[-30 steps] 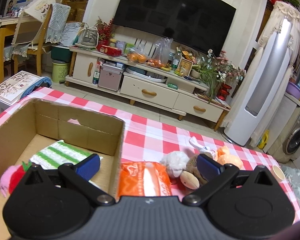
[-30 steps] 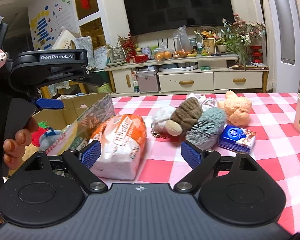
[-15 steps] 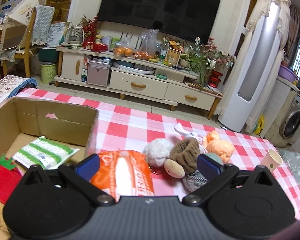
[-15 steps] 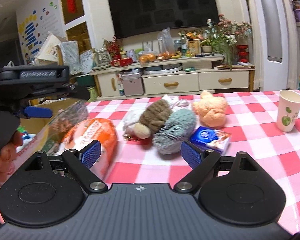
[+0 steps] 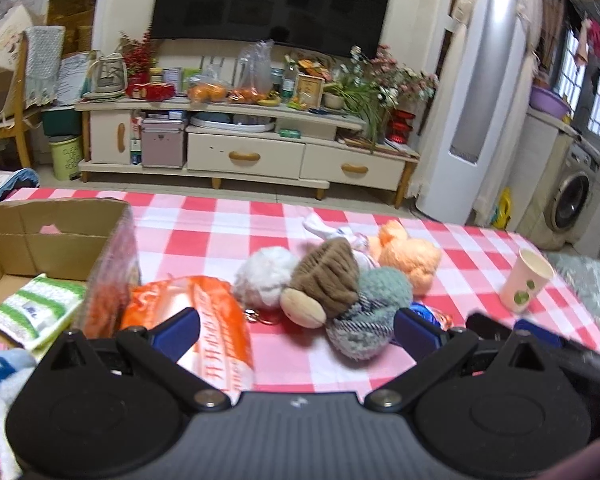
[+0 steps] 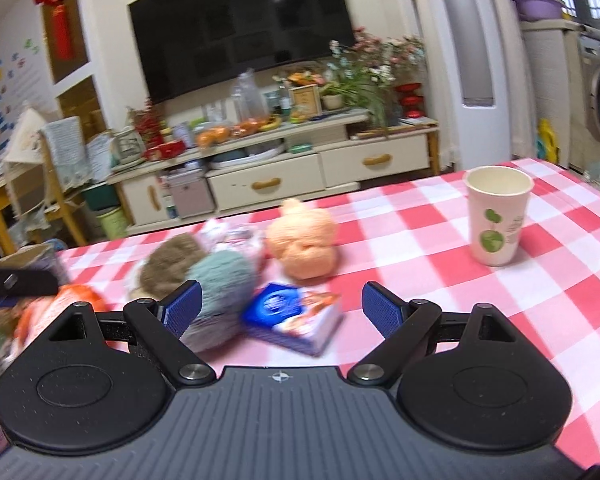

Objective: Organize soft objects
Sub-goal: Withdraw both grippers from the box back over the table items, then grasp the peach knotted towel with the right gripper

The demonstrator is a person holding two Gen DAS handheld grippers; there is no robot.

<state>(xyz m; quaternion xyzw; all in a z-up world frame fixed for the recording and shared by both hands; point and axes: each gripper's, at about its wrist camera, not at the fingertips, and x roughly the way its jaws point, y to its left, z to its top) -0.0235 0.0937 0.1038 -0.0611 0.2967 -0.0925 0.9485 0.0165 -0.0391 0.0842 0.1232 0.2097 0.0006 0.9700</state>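
Soft toys lie heaped on the red-checked table: a brown knitted doll (image 5: 327,280), a white pompom (image 5: 265,278), a grey-green plush (image 5: 374,320) and an orange plush (image 5: 414,258). An orange tissue pack (image 5: 216,344) lies beside the cardboard box (image 5: 56,236), which holds a green-striped pack (image 5: 40,310). My left gripper (image 5: 296,334) is open over the tissue pack and the toys. My right gripper (image 6: 279,307) is open above a blue tissue packet (image 6: 288,318), with the orange plush (image 6: 304,246) and grey-green plush (image 6: 220,284) just beyond.
A paper cup (image 6: 496,216) stands on the table at the right; the left wrist view shows the cup (image 5: 526,286) near the right gripper's dark fingers (image 5: 536,334). Past the table's far edge stand a TV cabinet (image 5: 252,152) and a white tower unit (image 5: 472,120).
Both grippers swung right: the left view left the box for the toy heap, the right view shifted from the orange pack toward the blue packet and cup. Both stayed open.
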